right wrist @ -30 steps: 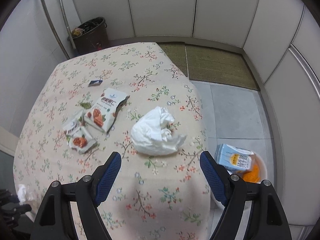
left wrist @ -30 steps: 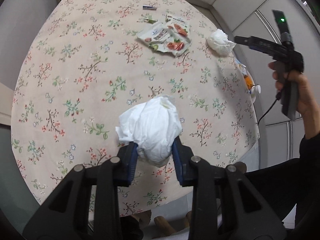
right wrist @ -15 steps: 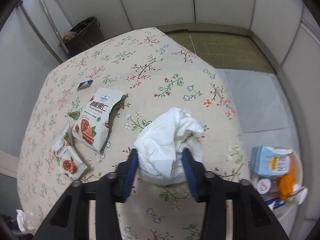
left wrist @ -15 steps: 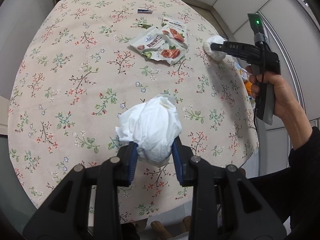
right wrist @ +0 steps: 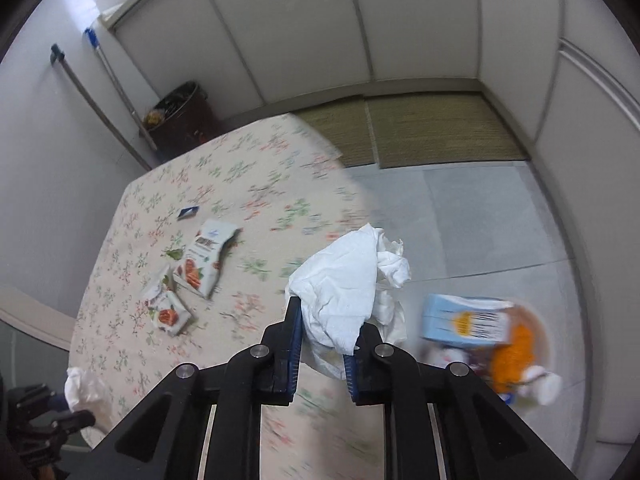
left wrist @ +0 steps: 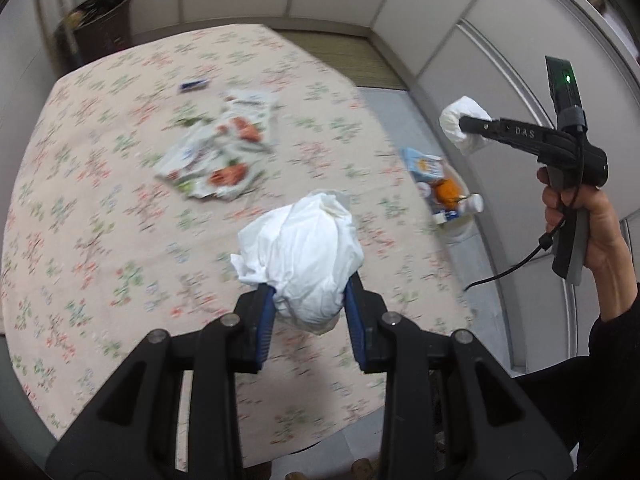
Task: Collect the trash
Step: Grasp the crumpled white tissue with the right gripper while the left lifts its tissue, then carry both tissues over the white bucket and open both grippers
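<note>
My left gripper is shut on a crumpled white tissue above the floral table. In the right wrist view, my right gripper has its jaws closing on a second white tissue, pads pressing it, held in the air past the table's right edge. The left wrist view shows that tissue at the tip of the right gripper, held by a hand. Snack wrappers and a small blue packet lie on the cloth.
A small white bin with a blue carton and orange scraps stands on the floor right of the table. A dark waste bin stands in the back corner beside mop handles. Grey floor tiles and a woven mat lie beyond.
The right gripper shut on the tissue that lay on the table and lifted it off, moving right past the table edge. The left gripper, still holding its tissue, also moved right.
</note>
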`<state>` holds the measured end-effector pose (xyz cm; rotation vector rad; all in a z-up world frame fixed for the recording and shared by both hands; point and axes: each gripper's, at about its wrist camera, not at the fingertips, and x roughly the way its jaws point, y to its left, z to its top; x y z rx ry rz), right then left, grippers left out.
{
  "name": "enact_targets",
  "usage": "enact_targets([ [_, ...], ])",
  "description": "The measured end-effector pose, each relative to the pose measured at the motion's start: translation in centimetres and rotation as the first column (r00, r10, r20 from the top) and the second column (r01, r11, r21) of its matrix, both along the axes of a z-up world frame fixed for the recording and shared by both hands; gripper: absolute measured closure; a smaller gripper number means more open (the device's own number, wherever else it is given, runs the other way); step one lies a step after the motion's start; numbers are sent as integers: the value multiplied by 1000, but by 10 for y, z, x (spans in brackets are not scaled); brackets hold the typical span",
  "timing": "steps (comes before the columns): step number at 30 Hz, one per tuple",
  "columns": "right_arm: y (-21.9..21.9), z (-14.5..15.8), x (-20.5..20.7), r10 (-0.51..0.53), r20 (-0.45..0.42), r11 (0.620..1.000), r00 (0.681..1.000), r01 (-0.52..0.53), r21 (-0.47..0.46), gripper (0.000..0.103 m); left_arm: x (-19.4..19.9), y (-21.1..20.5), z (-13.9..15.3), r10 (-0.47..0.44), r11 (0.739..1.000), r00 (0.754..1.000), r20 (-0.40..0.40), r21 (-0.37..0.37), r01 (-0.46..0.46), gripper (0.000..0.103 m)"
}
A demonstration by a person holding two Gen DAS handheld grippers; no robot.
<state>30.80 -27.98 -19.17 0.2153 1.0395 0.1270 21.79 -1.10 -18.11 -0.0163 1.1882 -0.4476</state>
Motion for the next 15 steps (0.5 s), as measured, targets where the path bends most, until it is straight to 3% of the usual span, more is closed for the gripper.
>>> enact_targets([
  [9, -139, -22, -64, -232, -114, 971, 966, 237, 27, 84, 4, -128, -9, -231, 972, 973, 11, -45, 232, 69],
  [15, -174, -36, -82, -267, -146, 961, 953, 274, 31, 84, 15, -216, -40, -348, 937, 937, -19, -30, 348, 69],
])
